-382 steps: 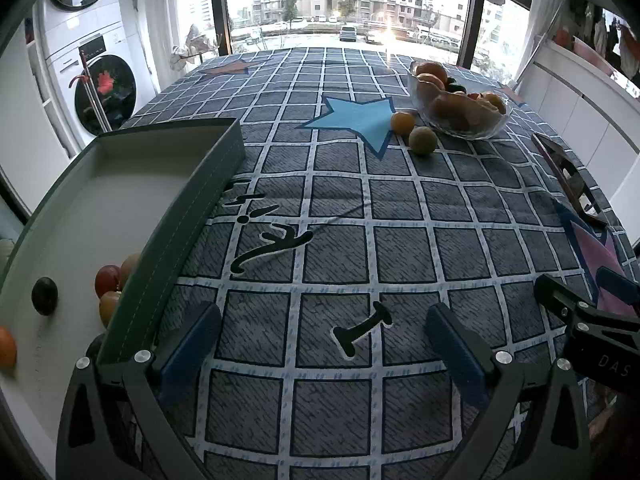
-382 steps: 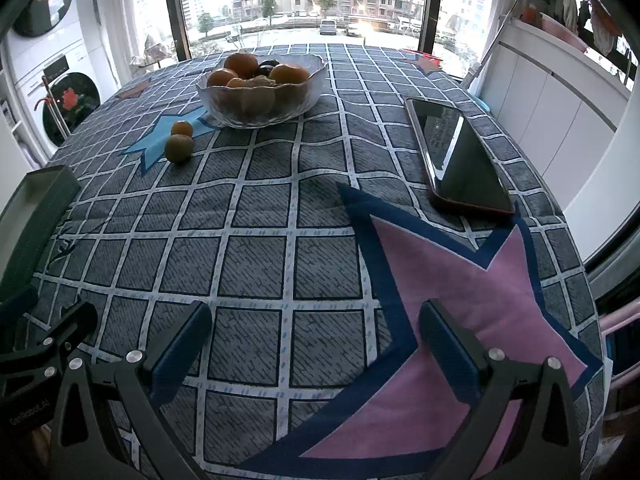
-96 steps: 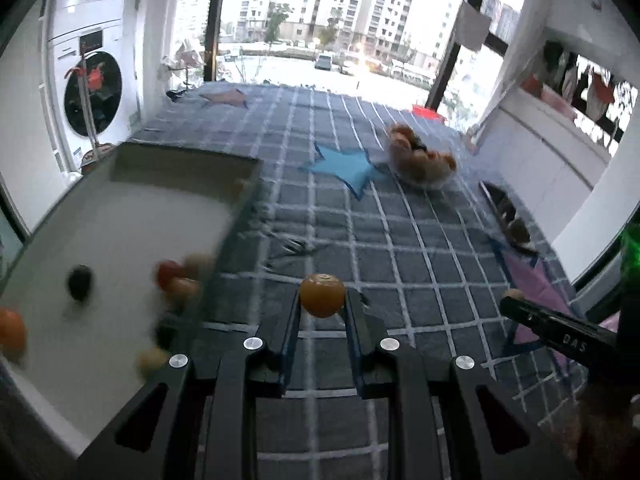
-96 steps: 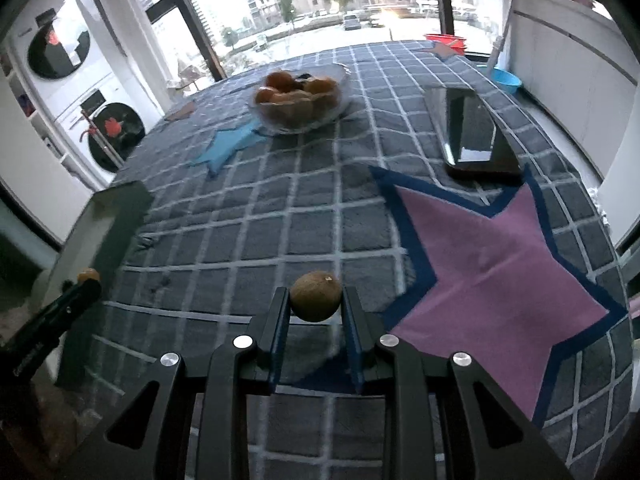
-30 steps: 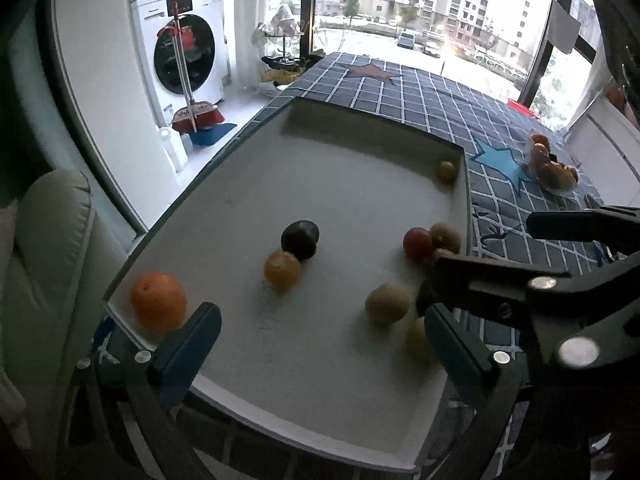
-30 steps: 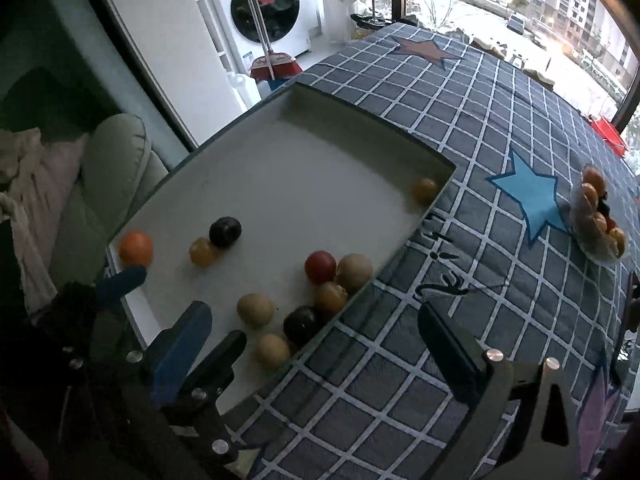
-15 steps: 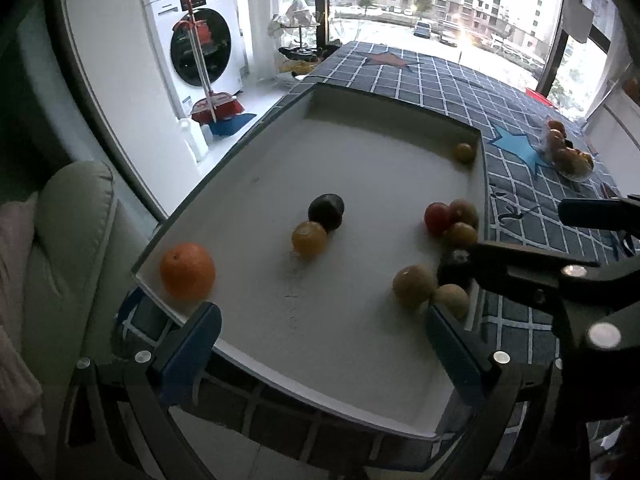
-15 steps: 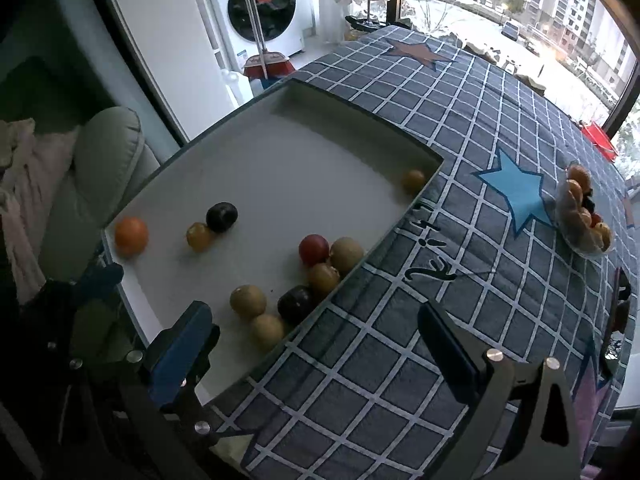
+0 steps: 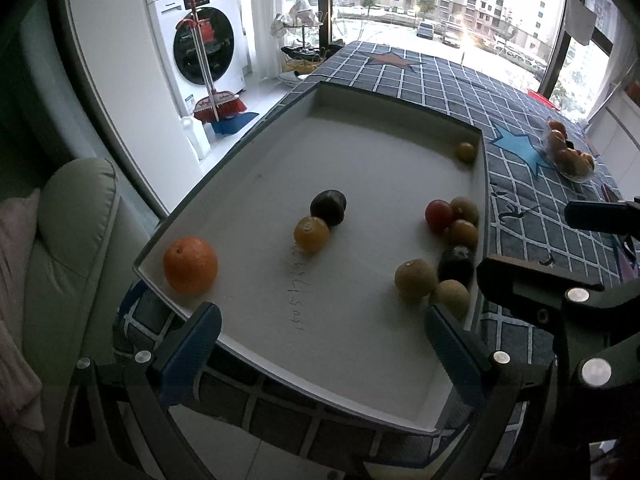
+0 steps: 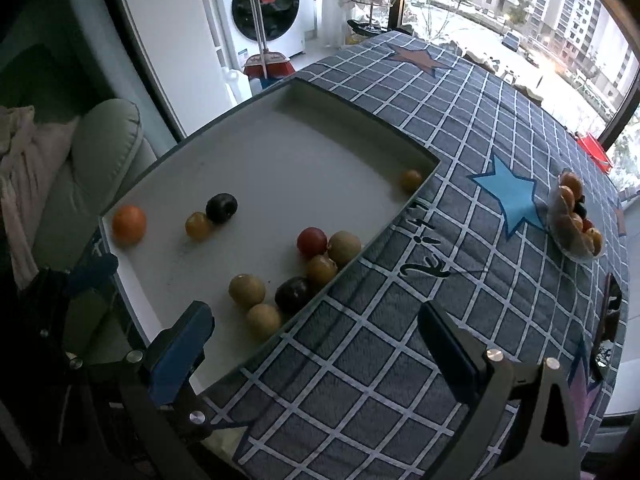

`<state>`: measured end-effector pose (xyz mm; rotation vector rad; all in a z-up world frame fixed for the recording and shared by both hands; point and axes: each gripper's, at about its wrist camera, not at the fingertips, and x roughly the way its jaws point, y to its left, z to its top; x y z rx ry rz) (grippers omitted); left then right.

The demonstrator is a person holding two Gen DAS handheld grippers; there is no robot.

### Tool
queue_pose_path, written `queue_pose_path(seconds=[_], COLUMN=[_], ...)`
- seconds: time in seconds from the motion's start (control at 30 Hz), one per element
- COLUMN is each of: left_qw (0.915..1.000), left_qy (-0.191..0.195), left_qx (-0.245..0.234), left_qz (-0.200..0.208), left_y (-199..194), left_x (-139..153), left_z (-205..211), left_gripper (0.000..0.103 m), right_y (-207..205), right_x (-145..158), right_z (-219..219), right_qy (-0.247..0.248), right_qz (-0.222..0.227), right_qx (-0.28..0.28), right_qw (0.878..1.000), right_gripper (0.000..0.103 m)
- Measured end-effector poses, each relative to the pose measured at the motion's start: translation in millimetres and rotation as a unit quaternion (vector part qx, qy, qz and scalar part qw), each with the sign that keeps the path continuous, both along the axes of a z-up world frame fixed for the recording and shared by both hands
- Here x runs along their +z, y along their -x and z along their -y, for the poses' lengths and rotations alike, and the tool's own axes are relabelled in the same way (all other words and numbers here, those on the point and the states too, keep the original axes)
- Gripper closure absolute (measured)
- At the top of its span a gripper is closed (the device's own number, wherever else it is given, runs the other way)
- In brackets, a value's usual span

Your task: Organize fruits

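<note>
Shallow rectangular tray [image 9: 384, 120], matte white floor, dark green rim, sits on a quilted grey tablecloth [image 10: 460, 280] with a white grid and star patches. Handwritten digits on the tray floor, roughly "1505 1769"; not fully legible.

Tray contents, all round and smooth-skinned:
- orange [image 9: 190, 265] alone at the near left corner;
- dark plum [image 9: 328, 207] touching a yellow-orange fruit [image 9: 311, 234], mid-floor;
- red fruit [image 9: 439, 216] in a cluster of brownish and dark fruits against the right wall;
- small orange fruit [image 9: 465, 151] in the far right corner.

Clear glass bowl [image 10: 570, 216], well apart across the table, heaped with orange and dark fruit.

Left gripper [image 9: 320, 344]: blue-padded fingers spread wide over the tray's near edge, nothing held. Right gripper [image 10: 316, 344]: spread wide, nothing held, straddling the tray's right wall.

Front-loading washing machine [image 9: 200, 44] behind; brand unreadable.
</note>
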<state>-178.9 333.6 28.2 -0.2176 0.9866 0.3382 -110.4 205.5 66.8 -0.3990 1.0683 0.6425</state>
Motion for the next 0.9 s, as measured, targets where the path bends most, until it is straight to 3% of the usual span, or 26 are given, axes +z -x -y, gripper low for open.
queue_pose_path(seconds=[0.9], left_qw=[0.9999], left_qy=[-0.011], left_qx=[0.0], left_qz=[-0.003], left_y=[-1.1], left_x=[-0.3], left_z=[1.2], left_gripper=[0.001], right_y=[3.4], right_x=[-6.6], right_z=[-3.9], right_qy=[0.004], right_qz=[-0.007], right_qx=[0.004], right_qw=[1.0], right_gripper=[0.0])
